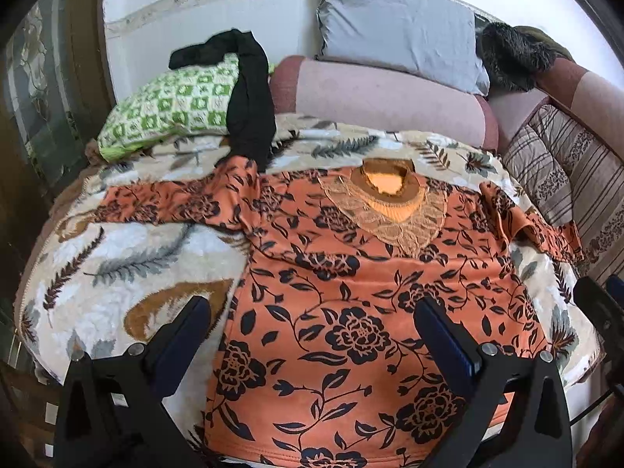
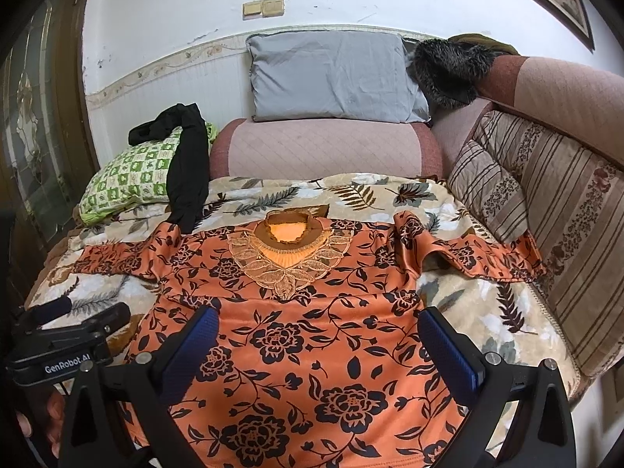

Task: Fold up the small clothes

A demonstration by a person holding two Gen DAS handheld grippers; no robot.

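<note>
An orange top with black flowers [image 1: 351, 292] lies spread flat, front up, on a leaf-patterned blanket [image 1: 117, 273], collar away from me, both sleeves out to the sides. It also shows in the right wrist view [image 2: 304, 331]. My left gripper [image 1: 312, 316] is open and empty above the top's lower left part. My right gripper [image 2: 318, 323] is open and empty above the top's lower middle. The left gripper [image 2: 74, 319] shows at the left edge of the right wrist view. A black garment [image 1: 249, 105] lies beyond the left sleeve, over a green pillow.
A green checked pillow [image 1: 167, 113] lies at the back left. A grey pillow [image 1: 397, 27] leans on the wall above a pink bolster [image 1: 390, 97]. A striped cushion [image 2: 546, 214] lines the right side. A dark furry item [image 2: 448, 70] sits at the back right.
</note>
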